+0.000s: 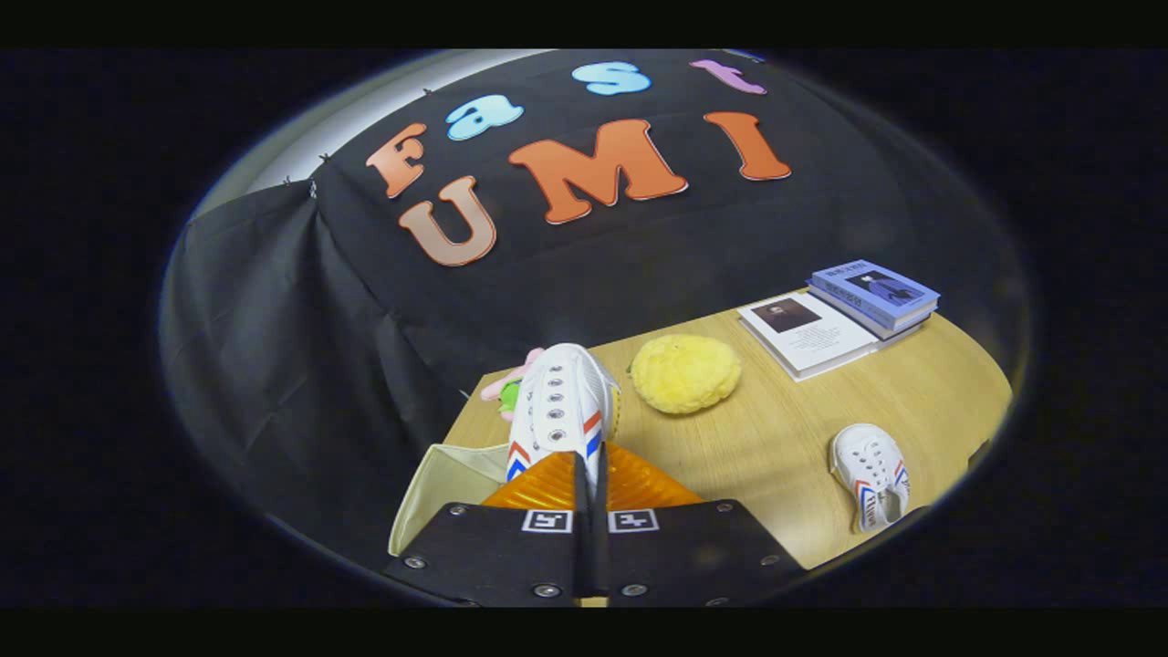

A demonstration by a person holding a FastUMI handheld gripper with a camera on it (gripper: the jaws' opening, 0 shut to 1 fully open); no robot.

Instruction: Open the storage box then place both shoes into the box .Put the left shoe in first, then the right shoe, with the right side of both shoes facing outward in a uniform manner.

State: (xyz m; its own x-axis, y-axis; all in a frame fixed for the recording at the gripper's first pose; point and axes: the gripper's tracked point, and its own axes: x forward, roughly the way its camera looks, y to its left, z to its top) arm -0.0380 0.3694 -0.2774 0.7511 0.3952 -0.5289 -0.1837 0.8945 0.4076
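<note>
Black cloth walls close in the booth behind a light wooden surface [803,438], and you are working over its near corner. Your hand-held gripper [589,474] is clenched on a white shoe [561,406] with red and blue chevrons: the two fingers sit nearly together with the shoe's heel end pinched between them, toe pointing away from you toward the cloth. Held by the heel like this, the shoe hangs where you can lower it lengthwise. Directly under it lies the storage box [429,493], its cream fabric wall open on your left and an orange ribbed part [538,488] showing beneath the fingers; whether that is the lid or the floor of the box I cannot tell. Judging by this, the box is already open and this first shoe is about to go in.

The second shoe [874,474] waits on the surface well off to the right, lying tilted, apart from everything else. Beyond the held shoe a fluffy yellow ball [684,372] rests, and a pink and green toy [507,388] peeks out just left of the toe. A stack of books [839,315] sits at the far right; its cover print is too small to read. The square markers on your fingers carry only coded patterns, no words.
</note>
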